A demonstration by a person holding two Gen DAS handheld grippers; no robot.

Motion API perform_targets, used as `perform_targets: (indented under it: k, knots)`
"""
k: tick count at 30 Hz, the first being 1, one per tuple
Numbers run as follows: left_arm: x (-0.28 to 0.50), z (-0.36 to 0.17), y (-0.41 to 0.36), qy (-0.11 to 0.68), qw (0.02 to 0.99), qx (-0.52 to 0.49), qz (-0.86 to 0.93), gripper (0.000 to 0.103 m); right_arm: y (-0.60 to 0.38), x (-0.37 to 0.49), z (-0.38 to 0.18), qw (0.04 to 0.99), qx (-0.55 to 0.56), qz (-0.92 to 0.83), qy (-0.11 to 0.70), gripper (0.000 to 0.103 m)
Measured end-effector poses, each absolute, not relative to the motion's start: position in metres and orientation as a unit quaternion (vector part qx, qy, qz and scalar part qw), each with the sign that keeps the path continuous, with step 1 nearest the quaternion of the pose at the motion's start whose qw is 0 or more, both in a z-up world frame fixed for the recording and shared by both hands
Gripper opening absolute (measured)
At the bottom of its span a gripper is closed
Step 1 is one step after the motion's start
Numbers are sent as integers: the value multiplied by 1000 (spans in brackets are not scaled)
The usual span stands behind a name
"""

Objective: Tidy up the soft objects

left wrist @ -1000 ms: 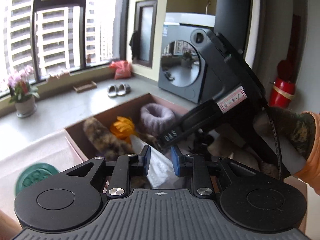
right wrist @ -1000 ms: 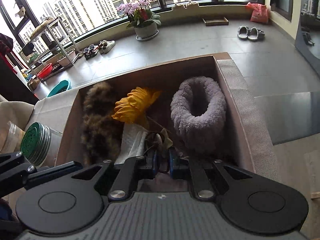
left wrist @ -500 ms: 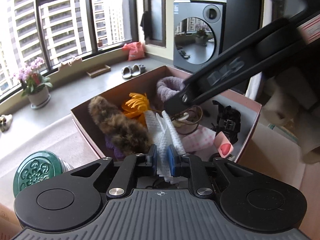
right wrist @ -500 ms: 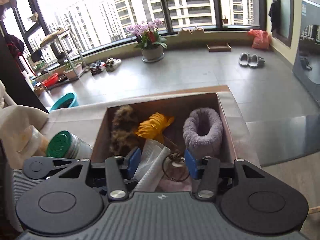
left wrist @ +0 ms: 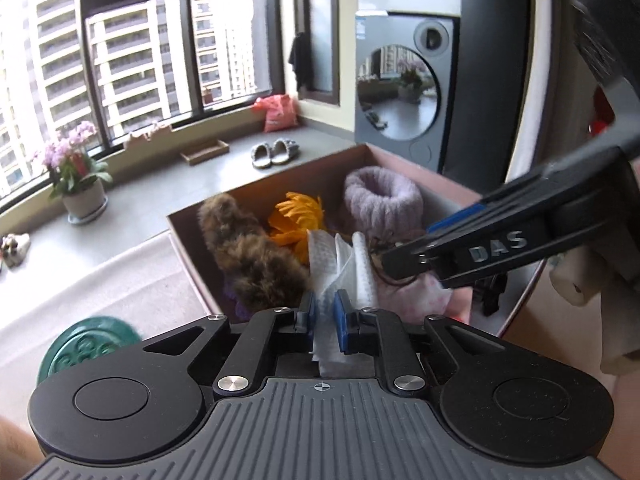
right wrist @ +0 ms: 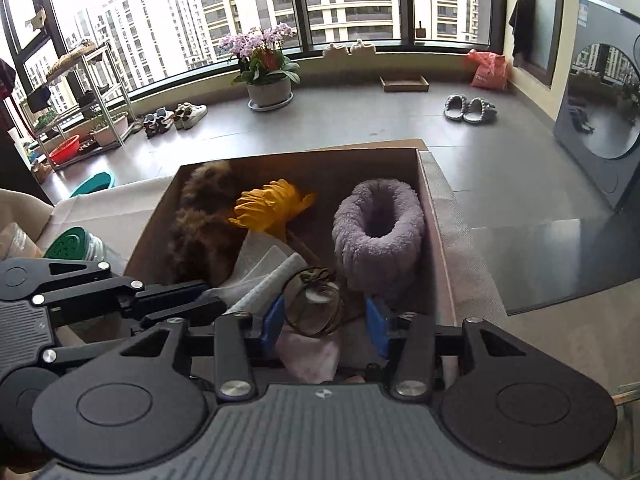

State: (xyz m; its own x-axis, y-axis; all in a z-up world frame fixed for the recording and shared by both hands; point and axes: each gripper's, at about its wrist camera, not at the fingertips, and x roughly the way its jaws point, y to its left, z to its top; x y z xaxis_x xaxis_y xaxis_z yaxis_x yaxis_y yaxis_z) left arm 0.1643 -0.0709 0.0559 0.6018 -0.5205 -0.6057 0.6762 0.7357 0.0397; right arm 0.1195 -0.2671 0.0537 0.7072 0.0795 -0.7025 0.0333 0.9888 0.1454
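A brown cardboard box (right wrist: 434,216) holds a brown furry piece (right wrist: 200,220), a yellow-orange soft flower (right wrist: 272,204), a fluffy purple ring (right wrist: 378,228), a white cloth (left wrist: 344,260) and a pink pouch (right wrist: 308,352) with dark hair ties (right wrist: 316,300) on it. My left gripper (left wrist: 324,308) is shut on the white cloth's near end, at the box's near-left side. Just above the pink pouch and hair ties my right gripper (right wrist: 324,316) stands open, its pads touching nothing.
A green-lidded jar (right wrist: 72,244) stands left of the box on a pale cloth-covered surface (left wrist: 120,280). A black strap item (left wrist: 492,296) lies in the box's right end. A washing machine (left wrist: 404,96), slippers (right wrist: 470,108) and a flower pot (right wrist: 268,92) are beyond.
My right gripper has opened and drawn back up from the box's contents. My left gripper has closed on the white cloth.
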Motion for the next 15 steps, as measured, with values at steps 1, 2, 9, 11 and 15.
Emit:
perform_targets:
  k: [1,2,9,11,15]
  knots:
    - [160,59,-68,283,889,132,-335,17,-265,115,57,924,75,14,374,48]
    - [154,63,-64,273,894,131,-329,18,-265,109,61,929,72,14,363,51]
    - [94,99,-25,222,917,76,-321,18,-244,57,94,954,43,17,295,68]
    - [72,97,-12,227,914,84,-325,19,-234,37,98,960,42,16,277,74]
    - [36,72,13,267,911,138,-283,20,-208,4,86,963,5,11,268,75]
